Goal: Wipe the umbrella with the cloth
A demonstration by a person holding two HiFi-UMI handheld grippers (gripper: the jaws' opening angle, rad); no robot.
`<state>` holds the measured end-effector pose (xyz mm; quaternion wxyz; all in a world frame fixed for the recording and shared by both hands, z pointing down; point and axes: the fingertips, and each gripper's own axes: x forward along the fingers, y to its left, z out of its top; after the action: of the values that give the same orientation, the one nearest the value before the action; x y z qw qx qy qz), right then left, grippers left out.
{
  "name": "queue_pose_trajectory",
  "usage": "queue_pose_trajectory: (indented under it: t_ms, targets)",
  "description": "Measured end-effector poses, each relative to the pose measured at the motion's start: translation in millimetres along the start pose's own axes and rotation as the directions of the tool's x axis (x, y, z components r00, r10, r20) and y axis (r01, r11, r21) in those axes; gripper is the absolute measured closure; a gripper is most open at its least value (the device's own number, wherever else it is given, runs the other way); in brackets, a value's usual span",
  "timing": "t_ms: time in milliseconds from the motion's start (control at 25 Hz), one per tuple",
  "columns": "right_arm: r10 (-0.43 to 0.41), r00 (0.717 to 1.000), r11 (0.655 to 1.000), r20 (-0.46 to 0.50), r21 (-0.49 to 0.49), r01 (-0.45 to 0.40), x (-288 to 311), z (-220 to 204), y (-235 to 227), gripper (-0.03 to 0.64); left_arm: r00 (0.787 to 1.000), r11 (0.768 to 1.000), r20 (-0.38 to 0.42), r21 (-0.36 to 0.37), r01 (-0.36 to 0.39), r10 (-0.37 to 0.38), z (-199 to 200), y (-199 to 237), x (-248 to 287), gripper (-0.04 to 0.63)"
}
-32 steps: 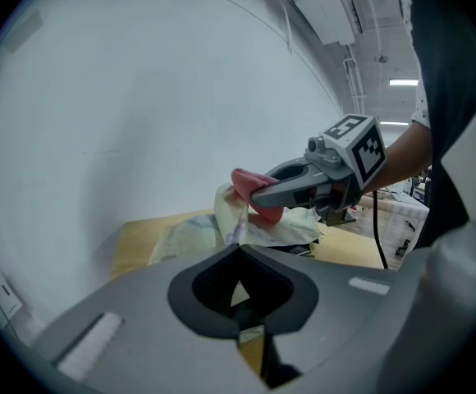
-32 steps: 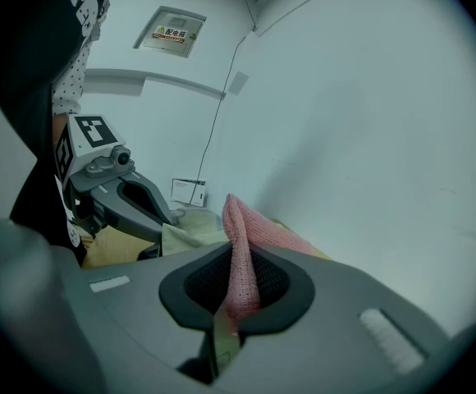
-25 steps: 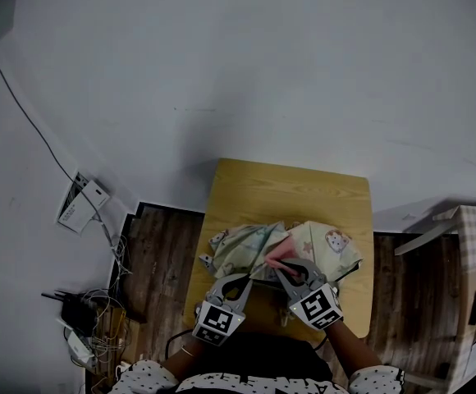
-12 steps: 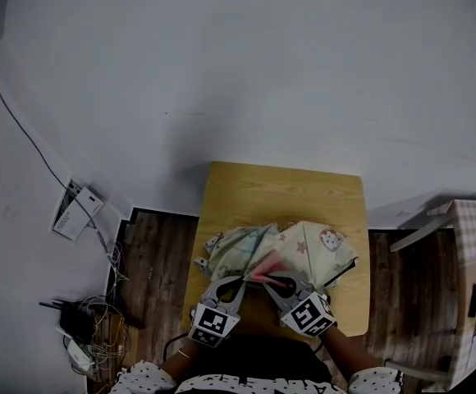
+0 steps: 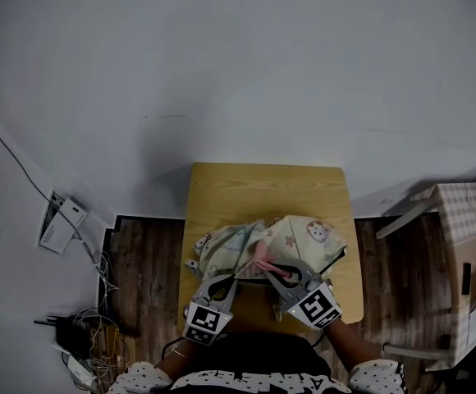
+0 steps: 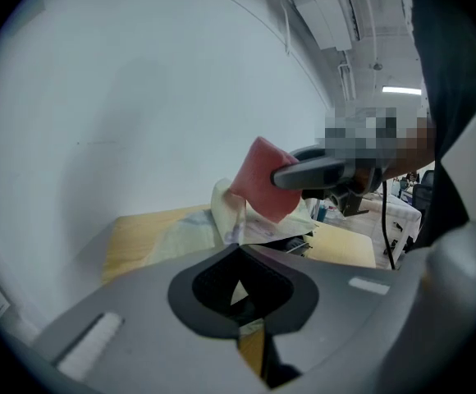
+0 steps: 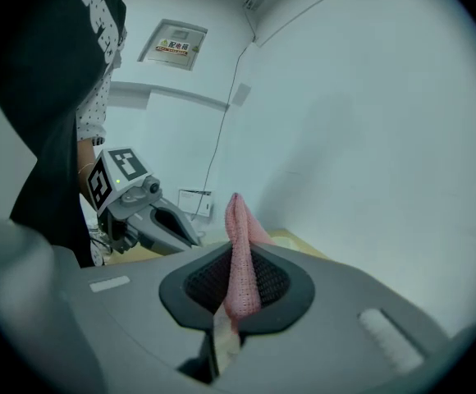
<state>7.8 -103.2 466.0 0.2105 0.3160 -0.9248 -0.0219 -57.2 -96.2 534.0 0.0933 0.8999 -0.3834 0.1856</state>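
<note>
Two grips hold; our left tongs point(image 5: 232, 277) pinch the umbrella point(image 5: 295, 238), lying at six o'clock on the tabletop point(image 5: 263, 189); our right tongs point(image 5: 271, 269) squeeze the cloth point(image 5: 262, 258); rubbing hard could tug the umbrella free.

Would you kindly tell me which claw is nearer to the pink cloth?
Right. The right claw is clamped on the pink mesh cloth; the left claw sits beside it, pinching the cream printed umbrella.
</note>
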Motion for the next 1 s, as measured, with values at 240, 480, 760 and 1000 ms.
queue_pose_trajectory:
  t_ms: [240,480,760,1000]
  targets:
    - [-0.154,0.988,0.988,0.028,0.022,0.154,-19,10,-34,0.583,0.999,0.999,0.012,-0.019,0.037,-0.037,-5,0,0,0.597]
    - [-0.232,0.973,0.972,0.008,0.03,0.232,-27,2,-63,0.583,1.0,0.999,0.007,-0.036,0.024,-0.024,0,1,0,0.597]
    - [-0.257,0.966,0.966,0.005,-0.009,0.257,-32,-13,-94,0.583,0.999,0.997,0.001,-0.065,-0.038,0.038,0,0,-1,0.597]
    - [-0.203,0.979,0.979,-0.003,-0.03,0.203,-15,-18,-109,0.583,0.995,0.992,-0.015,-0.083,-0.098,0.097,3,-2,-2,0.597]
